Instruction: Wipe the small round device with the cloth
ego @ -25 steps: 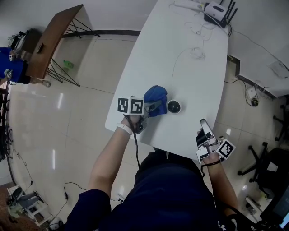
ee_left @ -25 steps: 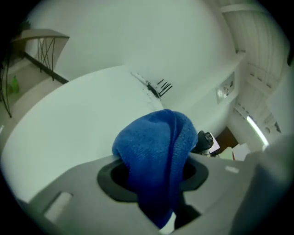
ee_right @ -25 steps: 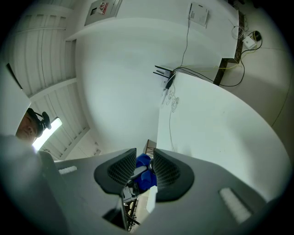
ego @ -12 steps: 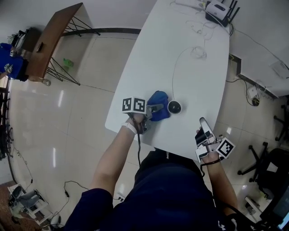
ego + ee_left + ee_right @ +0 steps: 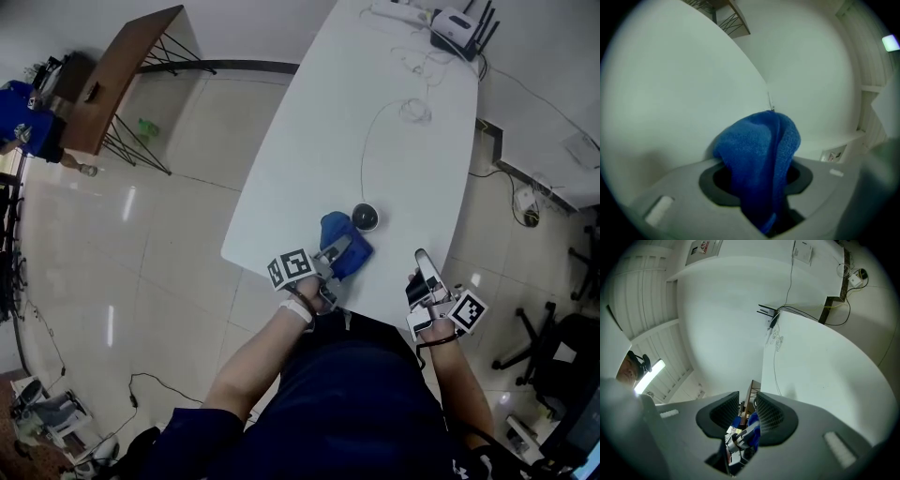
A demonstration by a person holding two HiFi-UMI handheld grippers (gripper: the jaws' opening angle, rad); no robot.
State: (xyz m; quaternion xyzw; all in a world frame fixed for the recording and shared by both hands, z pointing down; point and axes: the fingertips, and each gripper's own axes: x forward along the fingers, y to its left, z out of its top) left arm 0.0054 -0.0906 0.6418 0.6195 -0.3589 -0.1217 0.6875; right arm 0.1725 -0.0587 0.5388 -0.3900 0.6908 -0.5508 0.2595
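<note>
The small round black device [image 5: 366,217] sits on the white table [image 5: 403,169], with a thin white cable running away from it. My left gripper [image 5: 336,251] is shut on a bunched blue cloth [image 5: 356,248], just on the near side of the device, close to the table's front edge. In the left gripper view the cloth [image 5: 757,145] fills the space between the jaws and hides the device. My right gripper [image 5: 424,267] hovers off the table's near right corner. Its jaws [image 5: 747,411] stand a narrow gap apart with nothing between them.
A router [image 5: 459,23] and loose white cables [image 5: 412,108] lie at the table's far end. A wooden side table [image 5: 112,70] stands on the floor to the left. An office chair [image 5: 553,328] and floor cables are on the right.
My left gripper has rolled and carried the cloth from the device's left side to its near side, toward the front edge. The right gripper has stayed put.
</note>
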